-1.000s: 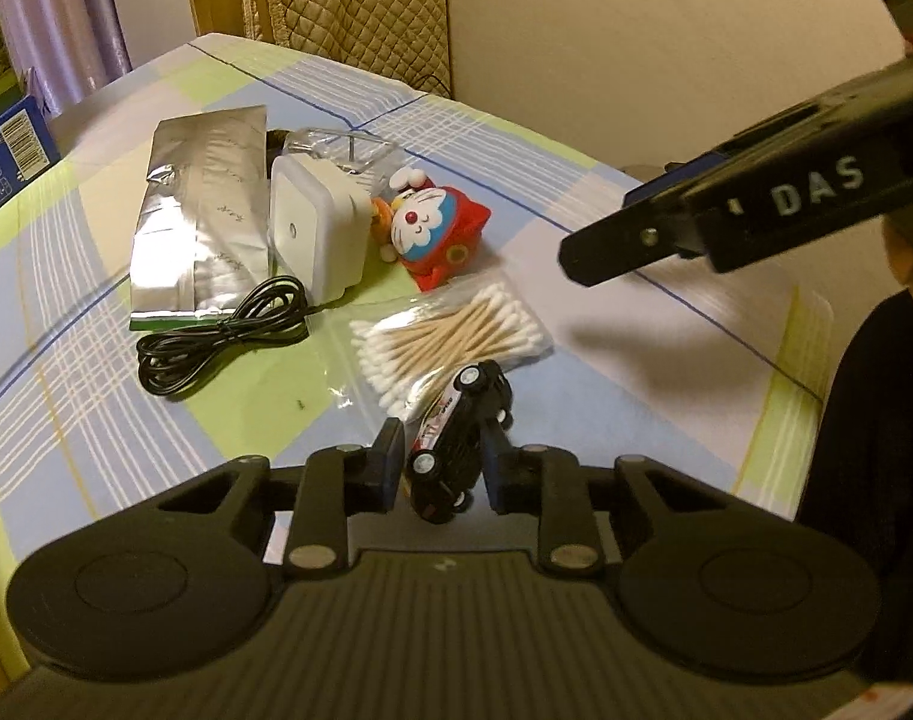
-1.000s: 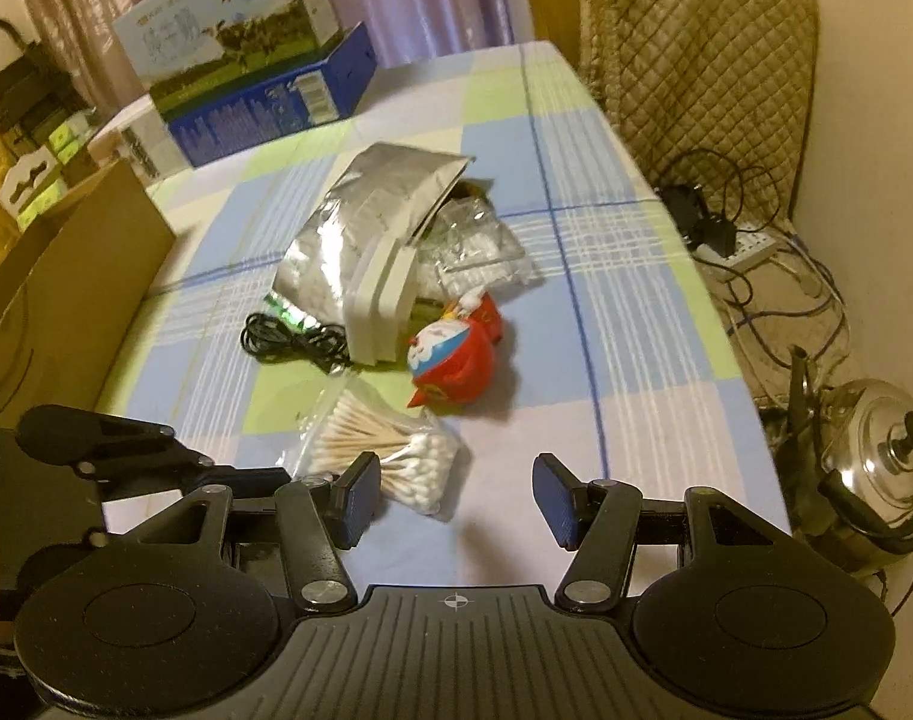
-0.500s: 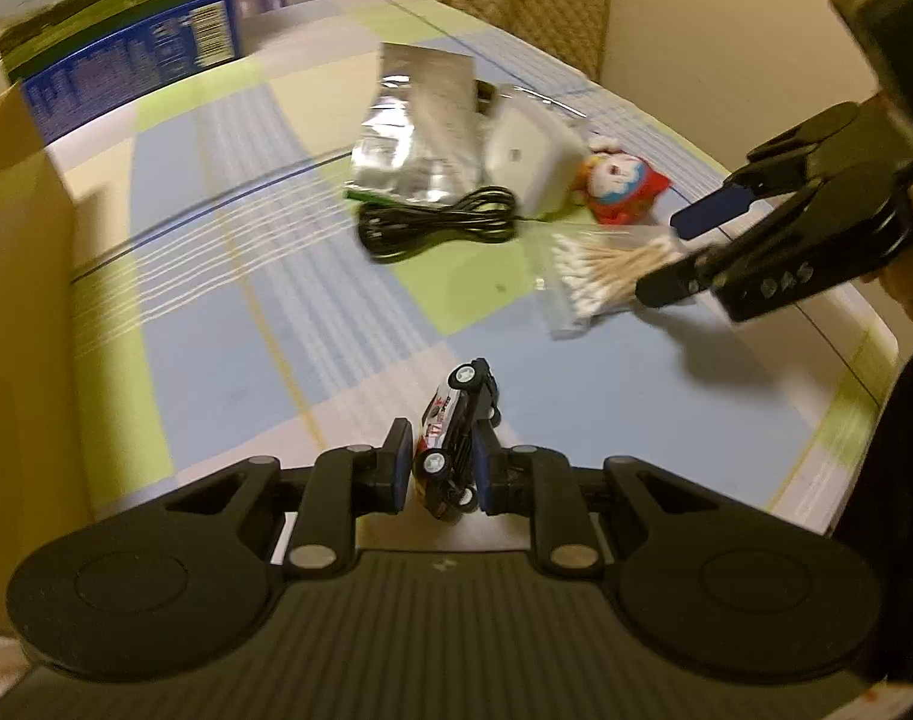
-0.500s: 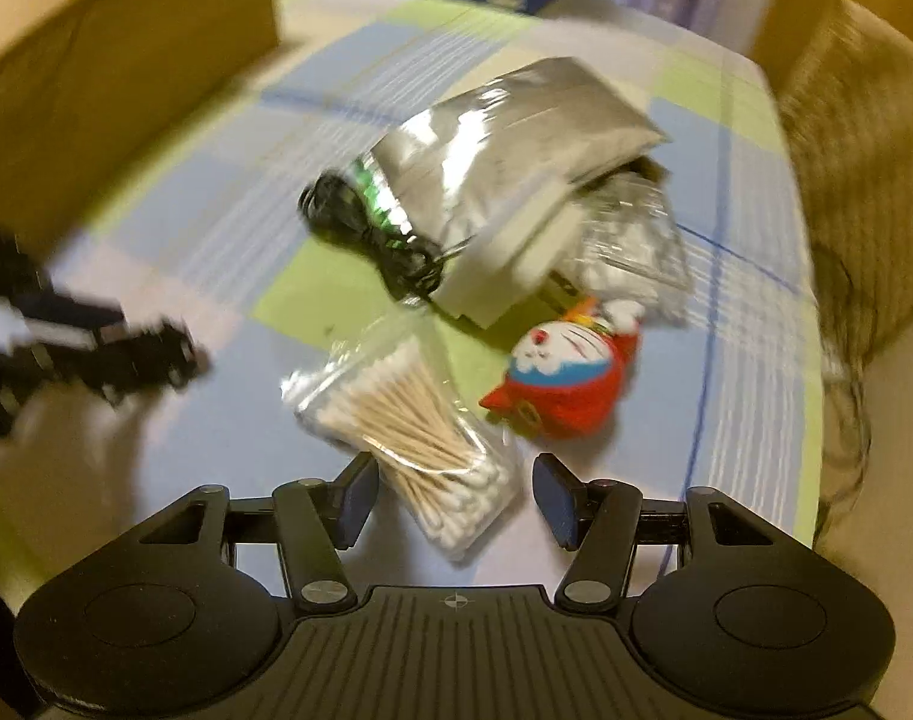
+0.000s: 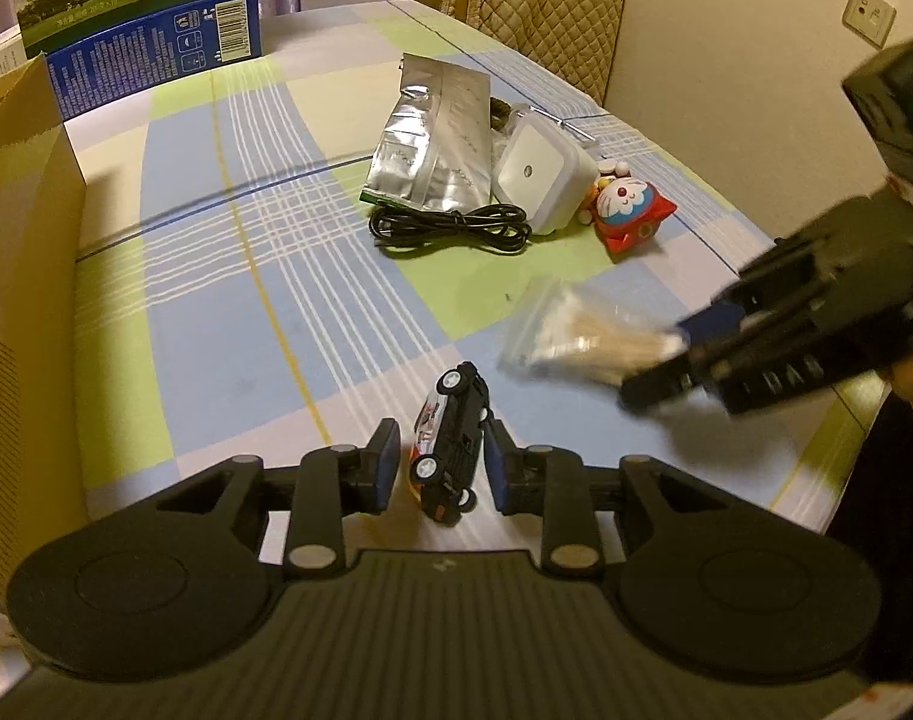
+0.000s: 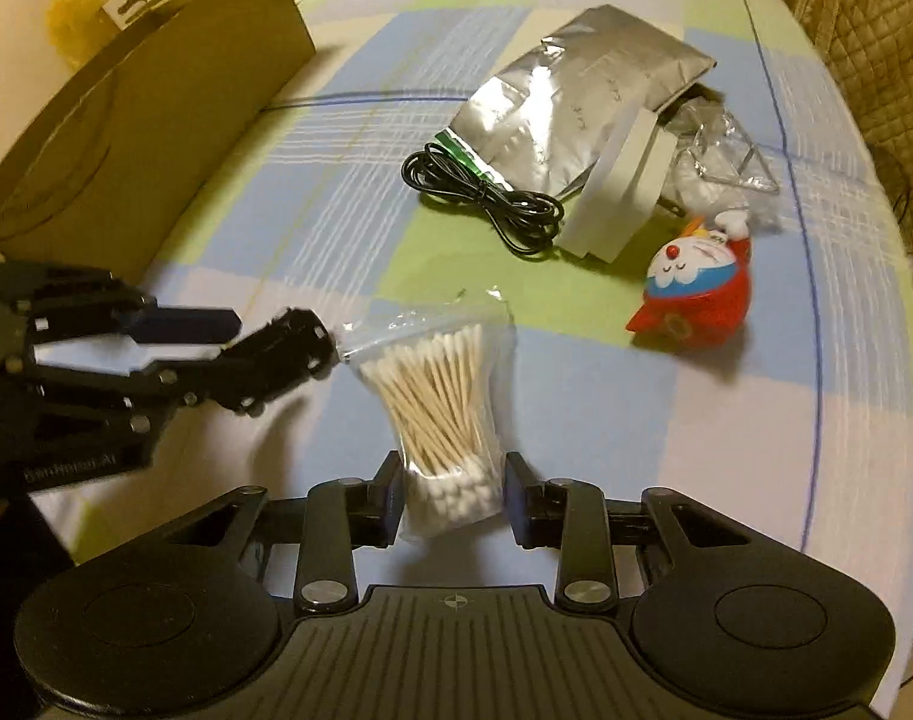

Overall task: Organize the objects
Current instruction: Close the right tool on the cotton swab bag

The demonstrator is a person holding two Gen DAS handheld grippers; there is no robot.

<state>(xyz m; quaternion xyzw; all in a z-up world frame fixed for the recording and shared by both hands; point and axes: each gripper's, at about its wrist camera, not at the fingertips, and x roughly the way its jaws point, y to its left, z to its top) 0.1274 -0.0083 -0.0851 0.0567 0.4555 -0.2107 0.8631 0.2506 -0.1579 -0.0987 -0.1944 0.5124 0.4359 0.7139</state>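
A small black toy car lies tilted on its side between the fingers of my left gripper. The jaws are opening, and a thin gap shows at the left pad. In the right wrist view this gripper comes in from the left with the car at its tip. A clear bag of cotton swabs sits between the pads of my right gripper. Those jaws are closing on its lower end. In the left wrist view the bag is blurred at the tips of the right gripper.
An open cardboard box stands along the left side of the checked tablecloth. Further back lie a silver pouch, a white charger, a coiled black cable and a red cartoon-cat toy. A milk carton box and a quilted chair stand beyond.
My left gripper carried the car leftward, away from the swabs and toward the cardboard box, and its jaws have widened. My right gripper came down over the swab bag and narrowed around it.
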